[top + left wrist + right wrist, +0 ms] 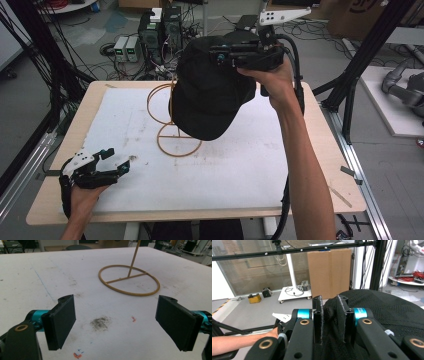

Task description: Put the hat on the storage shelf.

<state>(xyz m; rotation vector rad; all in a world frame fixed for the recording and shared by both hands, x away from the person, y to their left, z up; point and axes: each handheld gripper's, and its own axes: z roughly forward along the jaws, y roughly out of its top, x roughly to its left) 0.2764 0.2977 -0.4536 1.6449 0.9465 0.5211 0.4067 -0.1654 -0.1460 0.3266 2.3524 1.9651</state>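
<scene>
Cables, grey boxes and black frame posts crowd the floor beyond the wooden table (320,150), which carries a white pad (225,165) marked with grey smudges. From the high view I note the right gripper (220,54) raised above the far middle of the table, its jaws clamped on a black cap (210,100). The cap hangs from that grip over a tan wire stand (172,135), hiding the stand's upper part; the stand's ring base sits on the pad. I cannot tell whether cap and stand touch. The left gripper (115,160) rests low at the near left corner of the pad, jaws apart, nothing between them.

On the left gripper view I see both black jaws standing wide apart over the bare pad (50,277). A dark smudge (100,323) lies between them, with small red marks nearby. The wire stand (129,280) sits farther off, its ring base flat on the pad and its rod rising out of frame.

On the right gripper view I record the right gripper (331,315) with jaws close together, pinching a fold of the black cap (387,312). The rest of the cap spreads to the right. Behind stand a cardboard box (329,272) and a black rail. The person's other forearm (242,341) shows lower left.
</scene>
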